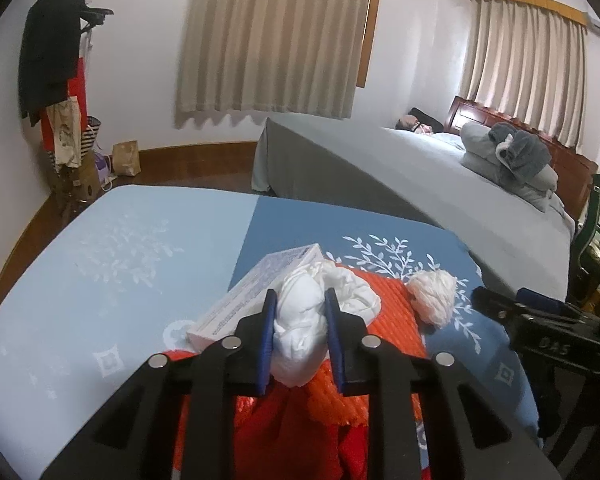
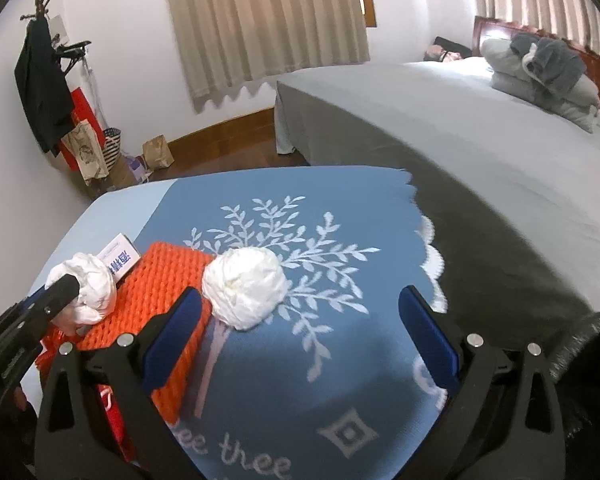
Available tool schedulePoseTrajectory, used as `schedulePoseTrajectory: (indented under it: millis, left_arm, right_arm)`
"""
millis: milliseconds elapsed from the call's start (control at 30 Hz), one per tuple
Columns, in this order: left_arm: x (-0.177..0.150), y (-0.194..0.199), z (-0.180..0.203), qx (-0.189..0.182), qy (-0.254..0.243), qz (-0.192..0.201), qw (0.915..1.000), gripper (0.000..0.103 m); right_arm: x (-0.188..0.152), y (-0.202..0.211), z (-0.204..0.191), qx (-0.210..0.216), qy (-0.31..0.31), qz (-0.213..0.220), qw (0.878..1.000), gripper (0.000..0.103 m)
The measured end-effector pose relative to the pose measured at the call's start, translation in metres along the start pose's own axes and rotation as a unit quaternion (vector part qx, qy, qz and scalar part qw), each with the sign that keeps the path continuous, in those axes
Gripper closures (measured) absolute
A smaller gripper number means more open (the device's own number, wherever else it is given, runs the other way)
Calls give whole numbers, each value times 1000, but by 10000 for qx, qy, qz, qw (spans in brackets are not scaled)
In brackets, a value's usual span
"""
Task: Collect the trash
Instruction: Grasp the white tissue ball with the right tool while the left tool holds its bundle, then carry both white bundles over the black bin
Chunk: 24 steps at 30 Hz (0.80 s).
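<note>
We're pinching a tissue wad [image 1: 300, 330] in the left tool [image 1: 300, 312]; the right tool [image 2: 300, 320] is spreading wide, another wad [image 2: 244, 286] just ahead.

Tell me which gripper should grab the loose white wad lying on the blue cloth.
Right. The right gripper is open and empty, with the loose wad just ahead by its left finger. The left gripper is already shut on the other white wad.

The pale-blue left half of the leaf-patterned cloth [image 1: 112, 264] lies bare. On the right, a white cardboard box [image 1: 256, 296], orange ribbed foam mat [image 2: 160, 284] and crumpled white paper ball [image 2: 244, 286] crowd together. The grey-sheeted bed [image 2: 440, 128] walls the far right side.
</note>
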<state>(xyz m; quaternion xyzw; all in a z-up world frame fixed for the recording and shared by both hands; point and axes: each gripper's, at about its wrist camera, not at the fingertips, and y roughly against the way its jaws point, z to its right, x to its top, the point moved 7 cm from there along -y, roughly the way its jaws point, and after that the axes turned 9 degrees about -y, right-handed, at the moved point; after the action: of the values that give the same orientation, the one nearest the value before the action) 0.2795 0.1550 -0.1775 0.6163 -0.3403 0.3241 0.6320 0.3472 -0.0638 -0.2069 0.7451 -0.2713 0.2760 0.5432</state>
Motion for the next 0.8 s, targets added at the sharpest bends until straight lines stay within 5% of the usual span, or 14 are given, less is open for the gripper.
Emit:
schedulePoseTrajectory:
  millis: [267,367,433,800]
  left_arm:
    - [3,-9,0,6,-40,24,10000,80]
    - [1,-8,-2,8,-42,30,10000,80]
    - [1,-8,-2,8,-38,29,10000,80]
    - [9,3,4,-48,-102,149,9998,80]
  right_arm:
    - [-4,-27,-19,168,167,-346,9991,25]
    - [-7,-36,-25,314,198,-531,9979,40]
    - [-9,-37,-31,522,244,-653,9962,61]
    - [7,4,-32,616,309,-233,9974,66]
